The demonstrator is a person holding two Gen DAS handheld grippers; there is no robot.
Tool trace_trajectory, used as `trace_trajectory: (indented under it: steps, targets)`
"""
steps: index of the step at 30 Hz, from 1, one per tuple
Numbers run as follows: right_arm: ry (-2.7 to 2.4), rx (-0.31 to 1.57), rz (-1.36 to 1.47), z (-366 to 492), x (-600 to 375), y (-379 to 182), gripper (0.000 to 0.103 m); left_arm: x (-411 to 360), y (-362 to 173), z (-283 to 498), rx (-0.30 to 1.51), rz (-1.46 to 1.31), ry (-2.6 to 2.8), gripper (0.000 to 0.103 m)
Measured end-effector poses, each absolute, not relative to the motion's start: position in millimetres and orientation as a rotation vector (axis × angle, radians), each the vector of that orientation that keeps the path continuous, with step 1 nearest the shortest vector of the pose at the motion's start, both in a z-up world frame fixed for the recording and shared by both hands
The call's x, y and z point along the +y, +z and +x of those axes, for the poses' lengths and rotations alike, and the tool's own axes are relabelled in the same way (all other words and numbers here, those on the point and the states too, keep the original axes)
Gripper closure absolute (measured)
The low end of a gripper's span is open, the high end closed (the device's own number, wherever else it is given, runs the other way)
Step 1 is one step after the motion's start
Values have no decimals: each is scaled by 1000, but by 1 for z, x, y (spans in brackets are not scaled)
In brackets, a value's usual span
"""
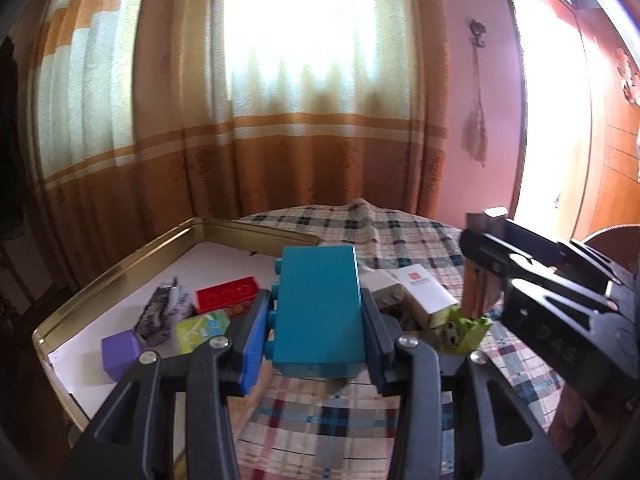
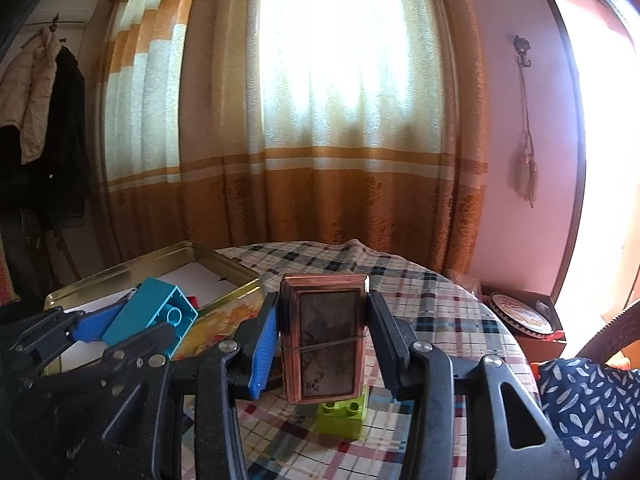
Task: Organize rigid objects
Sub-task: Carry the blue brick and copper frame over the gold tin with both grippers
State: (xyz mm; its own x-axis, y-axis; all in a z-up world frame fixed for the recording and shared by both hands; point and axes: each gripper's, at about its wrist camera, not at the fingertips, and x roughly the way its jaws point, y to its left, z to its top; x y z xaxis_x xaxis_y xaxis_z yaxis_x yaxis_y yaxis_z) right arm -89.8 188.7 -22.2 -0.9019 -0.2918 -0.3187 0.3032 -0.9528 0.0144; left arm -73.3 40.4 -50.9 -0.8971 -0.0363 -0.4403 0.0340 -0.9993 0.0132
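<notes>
My left gripper (image 1: 316,316) is shut on a teal building block (image 1: 320,304) and holds it above the plaid tablecloth, beside the gold tin tray (image 1: 120,268). The tray holds a red block (image 1: 226,294), a purple cube (image 1: 120,354), a green card (image 1: 202,330) and a patterned piece (image 1: 160,314). My right gripper (image 2: 322,334) is shut on a copper-framed box (image 2: 322,336) with a rubber band round it, held above a lime green block (image 2: 344,416). The teal block (image 2: 152,316) and the tray (image 2: 224,264) also show at the left of the right wrist view.
A white box (image 1: 424,292) and a grey block (image 1: 386,294) lie on the round table (image 1: 400,236) next to the lime block (image 1: 468,330). Curtains hang behind. A low side table with a decorated plate (image 2: 520,312) stands to the right, and a feather-print cloth (image 2: 592,400) lies at the near right.
</notes>
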Motion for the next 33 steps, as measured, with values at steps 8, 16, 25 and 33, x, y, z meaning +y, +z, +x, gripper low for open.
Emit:
trace_trajectory:
  steps: [8,16,25,33]
  targets:
    - [-2762,64,407,-76,170,-20,56,18,-50,-68,29,664,-2993,61]
    - [-2728,75,383,-67,158,-18,56,9,-48,-58,18,595,-2979,61]
    - [-2683,90,378,-58,142,-19,56,-9,-45,-46,102,538,-2993,61]
    - [-2657,103,368,-52,133,-20,56,-12,-44,-39,107,515,-3006,61]
